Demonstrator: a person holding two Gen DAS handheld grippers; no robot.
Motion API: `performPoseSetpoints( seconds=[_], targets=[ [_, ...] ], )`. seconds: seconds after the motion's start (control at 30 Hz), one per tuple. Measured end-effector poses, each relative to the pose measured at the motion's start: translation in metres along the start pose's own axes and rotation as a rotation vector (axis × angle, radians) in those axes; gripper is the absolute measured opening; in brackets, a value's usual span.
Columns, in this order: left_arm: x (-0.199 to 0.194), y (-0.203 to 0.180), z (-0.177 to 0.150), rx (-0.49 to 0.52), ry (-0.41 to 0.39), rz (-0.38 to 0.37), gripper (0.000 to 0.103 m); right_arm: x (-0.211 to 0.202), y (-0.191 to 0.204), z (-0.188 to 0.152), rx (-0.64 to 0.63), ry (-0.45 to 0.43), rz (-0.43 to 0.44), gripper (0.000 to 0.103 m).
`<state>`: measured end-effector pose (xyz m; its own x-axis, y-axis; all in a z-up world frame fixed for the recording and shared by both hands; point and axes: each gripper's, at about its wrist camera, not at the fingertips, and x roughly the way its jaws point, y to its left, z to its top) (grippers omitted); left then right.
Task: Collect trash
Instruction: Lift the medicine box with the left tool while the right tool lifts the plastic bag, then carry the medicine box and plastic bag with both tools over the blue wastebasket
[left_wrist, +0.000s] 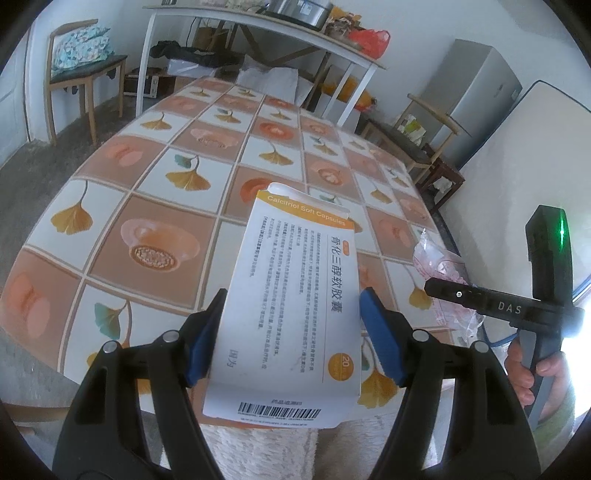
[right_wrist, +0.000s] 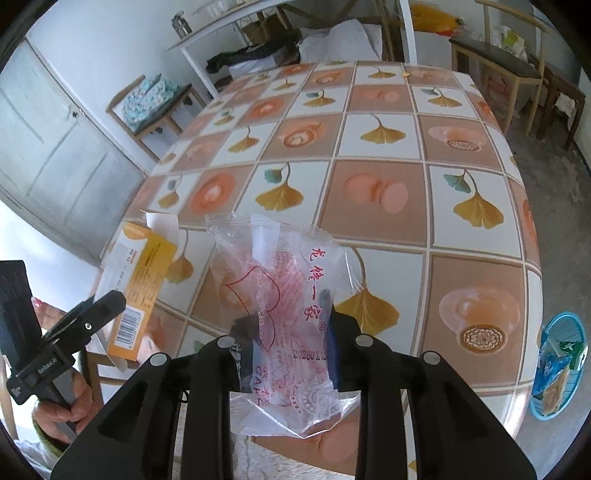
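Observation:
A white and orange medicine box (left_wrist: 291, 306) stands up between the blue pads of my left gripper (left_wrist: 291, 332), which is shut on its two long sides above the table's near edge. The same box (right_wrist: 138, 291) shows at the left of the right wrist view. A clear plastic cake wrapper with red print (right_wrist: 284, 306) is pinched in my right gripper (right_wrist: 286, 339), lifted off the tablecloth. In the left wrist view the wrapper (left_wrist: 443, 280) hangs at the right, in front of the other gripper's black body (left_wrist: 491, 302).
The table (right_wrist: 369, 147) wears a checked cloth with ginkgo leaves. A blue basket (right_wrist: 557, 365) holding packets sits on the floor at the right. Chairs (left_wrist: 81, 74), a white shelf table (left_wrist: 258, 33), a fridge (left_wrist: 476, 88) and a mattress (left_wrist: 517, 177) ring the room.

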<state>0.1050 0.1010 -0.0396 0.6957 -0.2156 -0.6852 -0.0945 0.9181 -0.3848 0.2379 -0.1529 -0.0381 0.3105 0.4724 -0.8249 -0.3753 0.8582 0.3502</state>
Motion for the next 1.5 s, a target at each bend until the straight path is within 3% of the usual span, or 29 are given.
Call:
performPoseSetpoints(
  seconds=[0.6,0.77,0.9,1.07,1.17,1.33,1.5],
  targets=[
    [-0.020,-0.062,0.003,0.100,-0.034,-0.046,0.068,-0.066,-0.056,-0.022,0.131,-0.141,0.054,0.026],
    [-0.022,-0.091,0.006,0.149,-0.024,-0.099,0.068,-0.101,-0.089,-0.036,0.209,-0.216,0.008,0.026],
    [-0.016,-0.119,0.009,0.200,-0.006,-0.174,0.068,-0.158,-0.130,-0.057,0.304,-0.331,-0.101,0.026],
    [0.003,-0.173,0.017,0.300,0.038,-0.262,0.068,-0.219,-0.186,-0.101,0.436,-0.431,-0.266,0.026],
    [0.017,-0.213,0.020,0.375,0.074,-0.316,0.068,-0.239,-0.222,-0.136,0.544,-0.454,-0.321,0.026],
    [0.049,-0.288,0.012,0.485,0.167,-0.408,0.068,-0.242,-0.277,-0.192,0.717,-0.444,-0.366,0.026],
    [0.093,-0.366,-0.013,0.583,0.309,-0.459,0.068,-0.231,-0.319,-0.236,0.851,-0.427,-0.380,0.026]
  ],
)
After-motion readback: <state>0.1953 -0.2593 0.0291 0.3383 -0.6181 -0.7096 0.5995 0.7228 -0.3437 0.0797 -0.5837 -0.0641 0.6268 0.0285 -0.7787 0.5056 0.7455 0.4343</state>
